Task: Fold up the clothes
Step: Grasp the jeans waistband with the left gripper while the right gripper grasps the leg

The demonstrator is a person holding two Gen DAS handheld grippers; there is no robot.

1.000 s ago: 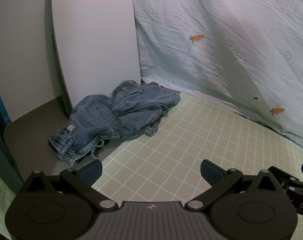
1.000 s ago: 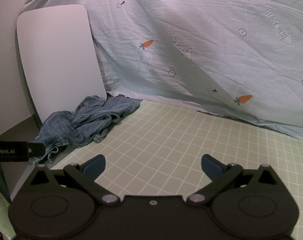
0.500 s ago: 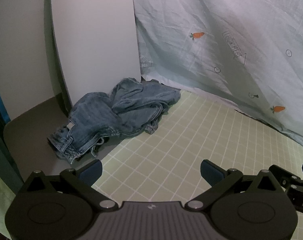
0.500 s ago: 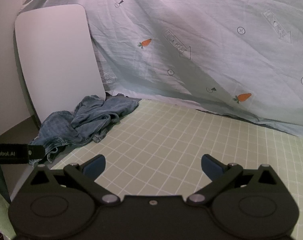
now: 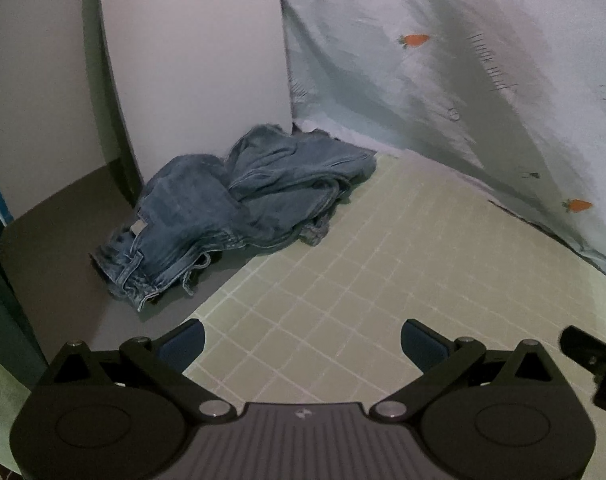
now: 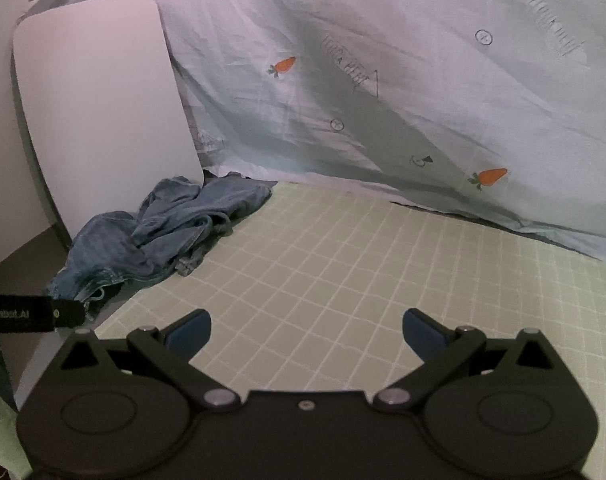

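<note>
Lying crumpled jeans (image 5: 239, 204) beside checked mat (image 5: 383, 280), both jaws spread.

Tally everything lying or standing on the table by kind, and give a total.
Crumpled blue jeans: 1
Green grid mat: 1
White board leaning at the back: 1
Total: 3

My left gripper (image 5: 302, 344) and right gripper (image 6: 306, 331) are black, with blue fingertip pads (image 6: 191, 330), silver pivot screws and round housings.
</note>
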